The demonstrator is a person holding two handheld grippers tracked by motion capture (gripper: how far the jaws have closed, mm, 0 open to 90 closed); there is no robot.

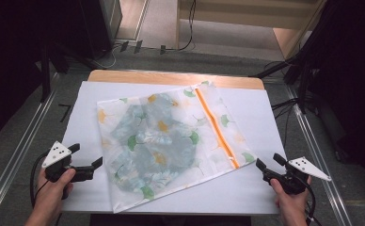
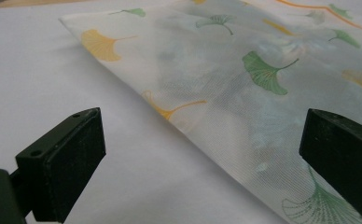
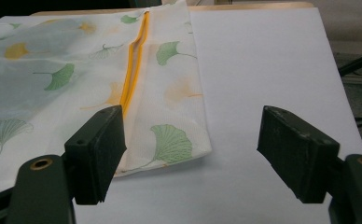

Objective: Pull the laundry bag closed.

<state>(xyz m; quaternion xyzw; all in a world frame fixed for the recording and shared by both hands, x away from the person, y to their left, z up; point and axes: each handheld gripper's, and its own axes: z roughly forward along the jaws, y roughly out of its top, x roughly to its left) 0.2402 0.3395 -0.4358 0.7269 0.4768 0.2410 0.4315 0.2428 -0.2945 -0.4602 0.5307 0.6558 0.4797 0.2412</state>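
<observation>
Mesh laundry bag lies flat mid-surface, orange zipper apparently closed, garment inside. Your left gripper and right gripper flank bag, jaws apart, empty. Handling not yet begun.

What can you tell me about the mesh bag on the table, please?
The mesh bag is a flat, see-through white pouch printed with green and yellow ginkgo leaves. An orange zipper runs along its right end. Something bluish shows through the fabric inside. It lies skewed on the white table cover, and neither hand-held gripper touches it.
</observation>
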